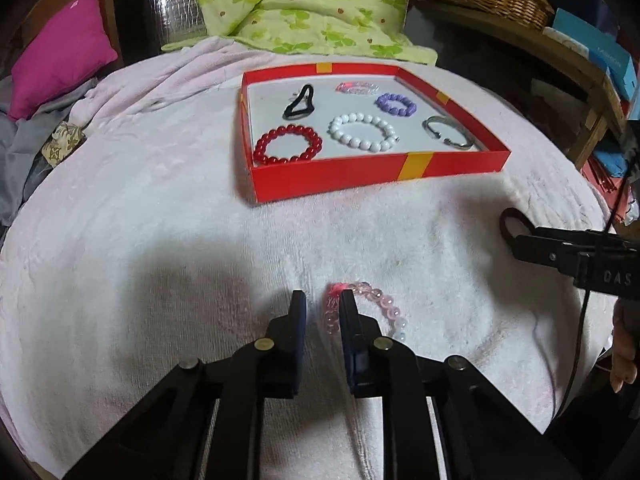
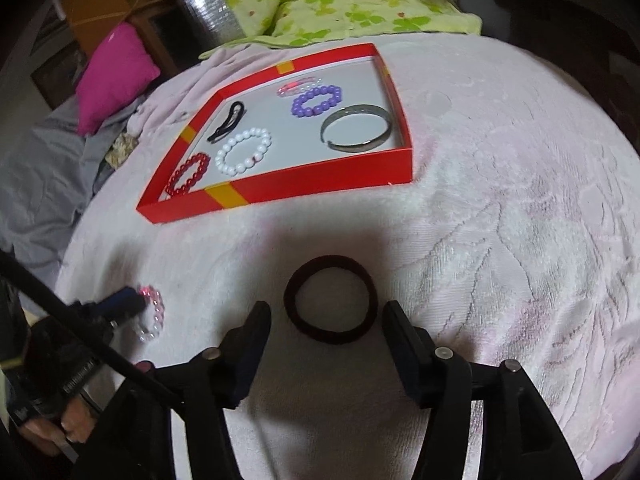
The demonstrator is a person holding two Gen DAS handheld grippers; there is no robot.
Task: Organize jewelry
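Left wrist view first: I have the left tool angled down over the bed's pale pink blanket, its jaws narrow but not fully closed. The pink bead bracelet lies on the blanket at the tips. Its near rim sits inside the gap against the right-hand pad, and the other pad stands just apart from the beads. At 12 o'clock sits the red box. Inside it lie a red bead bracelet at 7 o'clock, a white bead bracelet in the middle and a silver bangle at 4 o'clock. A black hair tie lies at 11 o'clock, a purple bead bracelet at 2 o'clock and a clear pink bracelet at 12 o'clock. At 3 o'clock the right tool comes in from the edge. In the right wrist view the right tool stands wide, and the dark maroon hair band lies flat on the blanket between its tips, touching neither pad.
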